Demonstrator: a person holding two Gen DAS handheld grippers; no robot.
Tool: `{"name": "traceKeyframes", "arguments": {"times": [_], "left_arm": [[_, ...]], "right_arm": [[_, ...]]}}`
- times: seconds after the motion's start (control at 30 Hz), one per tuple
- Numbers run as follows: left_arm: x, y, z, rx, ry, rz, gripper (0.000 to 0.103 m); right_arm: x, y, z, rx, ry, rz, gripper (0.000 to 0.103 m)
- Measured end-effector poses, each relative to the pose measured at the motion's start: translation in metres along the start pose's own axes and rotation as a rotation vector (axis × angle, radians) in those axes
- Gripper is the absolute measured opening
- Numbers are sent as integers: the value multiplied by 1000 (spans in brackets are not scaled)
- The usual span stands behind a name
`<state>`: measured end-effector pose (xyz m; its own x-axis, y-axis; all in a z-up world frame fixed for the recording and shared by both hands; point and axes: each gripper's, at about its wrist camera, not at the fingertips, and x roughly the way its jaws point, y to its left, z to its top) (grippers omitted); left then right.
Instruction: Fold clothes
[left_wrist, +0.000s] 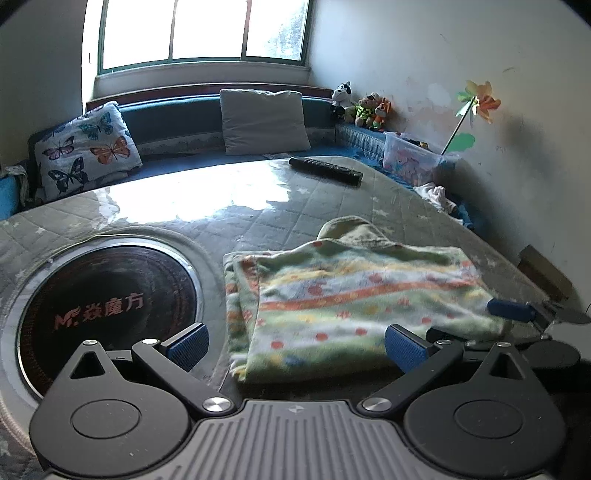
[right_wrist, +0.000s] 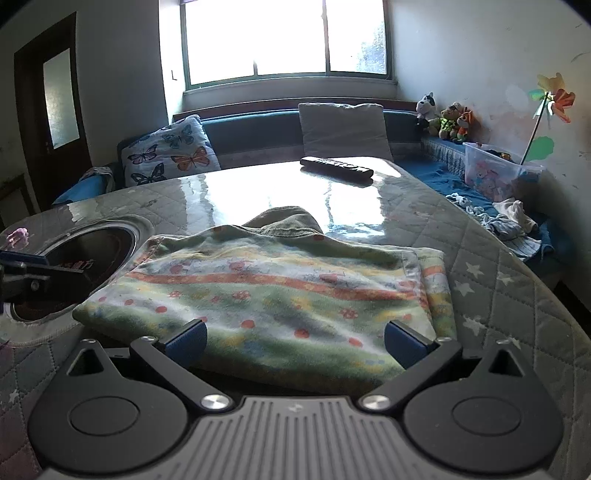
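Covering the counter is a grey quilted cloth w/ star prints under a glossy clear sheet that glares from the window. Far left, a dark door; next a butterfly pillow on the blue bench seat. A round recessed burner sits in the counter's left part. Left hand-held gripper hovers released, jaws wide, just before the garment's left edge. Folded floral garment lies flat mid-counter, olive piece poking out behind. Right hand-held gripper also released, nothing held, at its near edge. Remote further back; grey cushion, plush toys, plastic bin, pinwheel at right wall.
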<state>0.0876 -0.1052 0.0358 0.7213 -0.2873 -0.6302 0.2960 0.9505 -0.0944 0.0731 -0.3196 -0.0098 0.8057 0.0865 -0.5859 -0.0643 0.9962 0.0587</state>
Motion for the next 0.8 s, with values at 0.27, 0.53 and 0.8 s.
{"name": "traceKeyframes", "arguments": {"times": [0.27, 0.53, 0.8], "left_arm": [[-12, 9, -16, 2, 5, 11, 103], [-25, 11, -33, 19, 4, 17, 103], [-35, 15, -47, 17, 4, 21, 103]], "right_arm": [[-14, 11, -7, 23, -12, -24, 103], [-25, 25, -13, 22, -13, -27, 103], [-37, 39, -22, 11, -20, -37, 103]]}}
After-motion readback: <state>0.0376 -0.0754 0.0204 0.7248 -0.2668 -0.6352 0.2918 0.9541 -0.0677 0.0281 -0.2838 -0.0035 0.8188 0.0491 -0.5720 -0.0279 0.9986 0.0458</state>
